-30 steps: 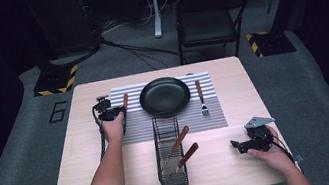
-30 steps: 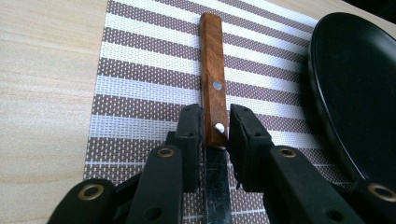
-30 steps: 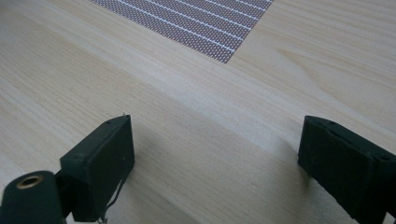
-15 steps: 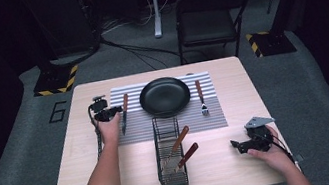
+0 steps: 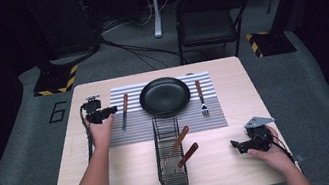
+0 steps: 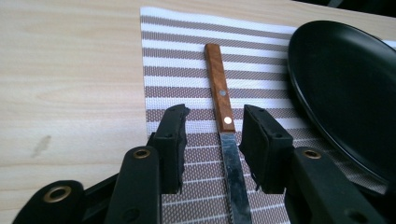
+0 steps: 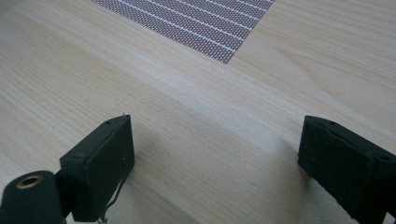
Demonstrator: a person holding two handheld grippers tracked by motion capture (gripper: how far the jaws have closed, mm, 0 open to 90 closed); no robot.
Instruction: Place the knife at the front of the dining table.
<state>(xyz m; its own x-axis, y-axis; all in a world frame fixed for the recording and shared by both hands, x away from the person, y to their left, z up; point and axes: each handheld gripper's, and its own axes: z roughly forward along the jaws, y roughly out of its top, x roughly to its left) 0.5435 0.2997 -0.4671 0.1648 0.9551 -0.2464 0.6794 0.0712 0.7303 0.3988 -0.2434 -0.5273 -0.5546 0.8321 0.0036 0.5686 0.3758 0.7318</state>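
A knife with a brown wooden handle (image 6: 219, 88) lies flat on the striped placemat (image 5: 217, 114), left of the black plate (image 5: 164, 96). In the high view the knife (image 5: 124, 112) sits just right of my left gripper (image 5: 110, 111). That left gripper (image 6: 212, 135) is open, one jaw on each side of the knife where handle meets blade, with a gap on both sides. A fork (image 5: 201, 97) lies right of the plate. My right gripper (image 5: 238, 145) rests low at the table's front right; seen in its own view, the right gripper (image 7: 215, 154) is wide open over bare wood.
A black wire rack (image 5: 169, 152) stands at the front middle of the table, holding two wooden-handled utensils (image 5: 182, 148). The plate's rim (image 6: 327, 93) lies close to the right jaw. A black chair (image 5: 210, 14) stands beyond the far table edge.
My left gripper has shifted slightly to the left beside the knife. The knife and the right gripper have not moved.
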